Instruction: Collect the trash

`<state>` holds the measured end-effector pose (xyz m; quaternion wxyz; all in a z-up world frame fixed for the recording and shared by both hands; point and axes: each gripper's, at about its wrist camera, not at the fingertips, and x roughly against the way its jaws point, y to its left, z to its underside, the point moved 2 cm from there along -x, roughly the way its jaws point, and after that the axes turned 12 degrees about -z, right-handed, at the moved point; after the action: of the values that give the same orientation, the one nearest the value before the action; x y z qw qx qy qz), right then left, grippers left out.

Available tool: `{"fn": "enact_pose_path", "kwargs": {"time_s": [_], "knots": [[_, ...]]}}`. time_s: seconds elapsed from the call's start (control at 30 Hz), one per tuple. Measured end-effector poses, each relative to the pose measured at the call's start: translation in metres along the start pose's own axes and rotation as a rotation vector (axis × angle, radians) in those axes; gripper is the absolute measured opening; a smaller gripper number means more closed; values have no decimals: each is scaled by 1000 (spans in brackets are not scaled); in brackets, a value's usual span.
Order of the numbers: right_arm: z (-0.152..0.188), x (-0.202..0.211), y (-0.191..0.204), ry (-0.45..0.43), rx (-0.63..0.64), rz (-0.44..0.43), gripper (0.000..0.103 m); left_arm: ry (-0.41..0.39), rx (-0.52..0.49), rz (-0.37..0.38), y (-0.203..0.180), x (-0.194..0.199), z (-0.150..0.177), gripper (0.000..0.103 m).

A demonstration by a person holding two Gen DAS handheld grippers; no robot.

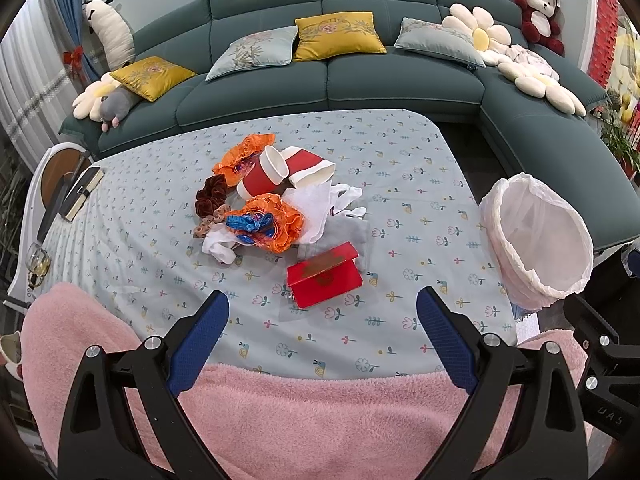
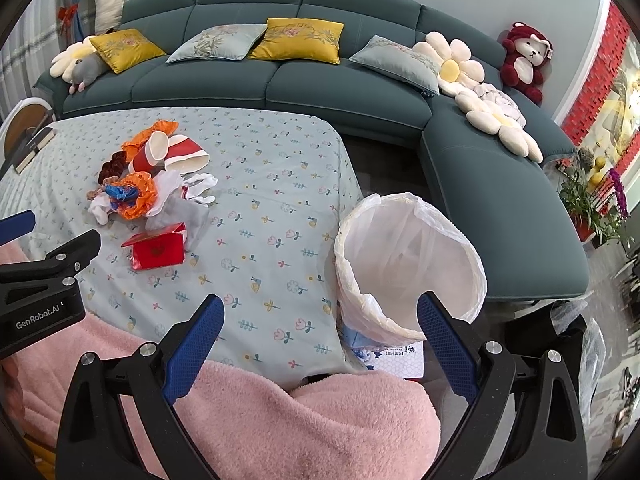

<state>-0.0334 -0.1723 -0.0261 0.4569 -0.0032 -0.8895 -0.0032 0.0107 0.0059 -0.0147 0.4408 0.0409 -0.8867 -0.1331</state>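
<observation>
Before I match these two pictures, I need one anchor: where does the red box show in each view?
Left wrist: red box sits low centre, between the open fingertips.
Right wrist: red box sits left of centre.
Shared landmark: the white-lined bin at the table's right edge.

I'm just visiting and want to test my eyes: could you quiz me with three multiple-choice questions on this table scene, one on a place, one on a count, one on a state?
1. Where does the white-lined round trash bin stand?
A. at the table's right edge
B. on the sofa
C. amid the pile

2. How many red paper cups lie in the pile?
A. none
B. two
C. five

3. How are the left gripper and right gripper?
A. both open, empty
B. both clamped on trash
C. one holds a cup

Answers: 1 A, the bin sits beside the flowered tablecloth's right edge. 2 B, two red cups lie tipped together. 3 A, both sets of blue fingers are spread with nothing between.
</observation>
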Motion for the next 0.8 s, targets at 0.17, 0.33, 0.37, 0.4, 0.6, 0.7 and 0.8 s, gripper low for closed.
{"fn": "enact_pose_path", "kwargs": {"time_s": [0.17, 0.33, 0.37, 0.4, 0.6, 0.7, 0.8], "knots": [[0, 0, 0, -1, 2, 1, 93, -1, 4, 2, 0, 0, 1, 90], [0, 0, 1, -2, 2, 2, 93, 0, 5, 2, 0, 0, 0, 90], [0, 0, 1, -3, 2, 2, 93, -1, 4, 3, 1, 0, 1, 90], [-1, 0, 2, -3, 2, 3, 93, -1, 4, 2, 1, 0, 1, 90], [-4, 1, 2, -3, 1, 4, 93, -4, 3, 3, 0, 0, 1, 90], [-5, 1, 3, -2, 1, 7, 93, -4, 7, 5, 1, 0, 0, 90], [-5, 1, 3, -3, 3, 9, 93, -5, 7, 5, 1, 0, 0, 90]]}}
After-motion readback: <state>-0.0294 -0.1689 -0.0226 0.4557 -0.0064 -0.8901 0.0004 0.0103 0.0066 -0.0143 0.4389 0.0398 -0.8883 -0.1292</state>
